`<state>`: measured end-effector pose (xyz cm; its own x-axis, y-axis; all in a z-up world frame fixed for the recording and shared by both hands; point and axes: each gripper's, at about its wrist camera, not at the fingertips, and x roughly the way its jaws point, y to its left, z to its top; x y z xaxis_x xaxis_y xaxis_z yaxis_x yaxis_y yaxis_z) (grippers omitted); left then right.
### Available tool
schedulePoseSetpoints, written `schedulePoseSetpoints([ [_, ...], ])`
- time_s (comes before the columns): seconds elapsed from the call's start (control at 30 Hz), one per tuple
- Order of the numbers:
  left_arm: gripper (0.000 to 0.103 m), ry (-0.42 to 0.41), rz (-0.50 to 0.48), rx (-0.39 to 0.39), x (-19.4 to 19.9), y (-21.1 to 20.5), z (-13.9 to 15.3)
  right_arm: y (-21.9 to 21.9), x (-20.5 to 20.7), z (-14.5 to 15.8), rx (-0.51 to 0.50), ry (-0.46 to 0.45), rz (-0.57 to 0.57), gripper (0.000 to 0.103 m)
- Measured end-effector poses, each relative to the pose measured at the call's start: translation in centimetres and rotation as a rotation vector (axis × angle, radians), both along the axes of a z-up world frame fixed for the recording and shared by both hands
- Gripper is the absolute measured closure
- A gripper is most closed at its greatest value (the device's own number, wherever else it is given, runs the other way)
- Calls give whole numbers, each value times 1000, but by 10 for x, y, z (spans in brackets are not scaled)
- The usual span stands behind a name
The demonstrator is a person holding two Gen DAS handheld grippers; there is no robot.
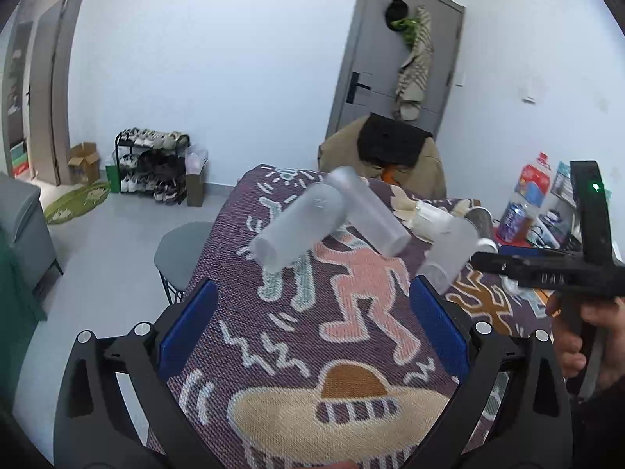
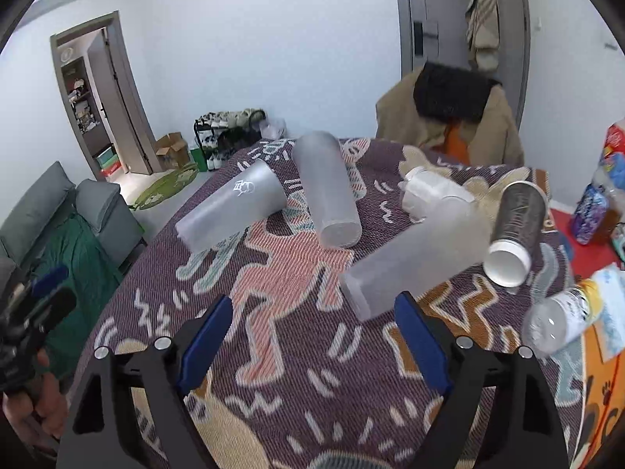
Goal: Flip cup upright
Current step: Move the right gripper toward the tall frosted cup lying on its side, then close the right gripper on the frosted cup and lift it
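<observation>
Several frosted plastic cups lie on their sides on the patterned tablecloth (image 2: 297,351). One with a white logo (image 2: 230,209) lies at the left, a second (image 2: 328,195) in the middle, a third (image 2: 410,254) to the right. A dark cup with a white base (image 2: 515,230) lies further right. In the left wrist view the logo cup (image 1: 300,226), the second cup (image 1: 371,215) and the third cup (image 1: 449,258) show. My left gripper (image 1: 312,312) is open and empty above the cloth. My right gripper (image 2: 312,328) is open and empty, its right finger close to the third cup.
A white lidded container (image 2: 429,187) lies behind the third cup. A clear bottle (image 2: 562,320), cans and packets (image 2: 597,195) crowd the table's right side. A chair with a coat (image 2: 449,117) stands behind the table. A grey stool (image 1: 179,258) stands at the left.
</observation>
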<state>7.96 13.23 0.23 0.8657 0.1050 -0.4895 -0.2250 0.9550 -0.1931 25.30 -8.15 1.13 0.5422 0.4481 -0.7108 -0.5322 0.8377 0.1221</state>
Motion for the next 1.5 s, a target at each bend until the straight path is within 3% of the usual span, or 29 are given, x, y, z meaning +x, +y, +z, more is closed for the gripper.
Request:
schedulePoseSetpoints([
  [0.27,6,13,59,-70,27,30,-7,40,64,5,-46,53,15,21],
  [0.63,6,44,145,-163,47,68,-33,98,142,-42,-209,163,28,28],
  [0.93,6,55,196,-188,50,86,-41,139,178,-82,-393,157,14,28],
  [0.97,6,56,198,-191,50,88,-42,141,183,-86,-401,163,7,29],
  [1.0,6,59,200,-195,51,89,-43,142,185,-87,-401,173,9,40],
  [1.1,6,67,205,-197,50,89,-43,148,185,-92,-445,171,54,43],
  [1.5,6,16,155,-156,28,60,-12,94,125,-22,-252,136,57,44],
])
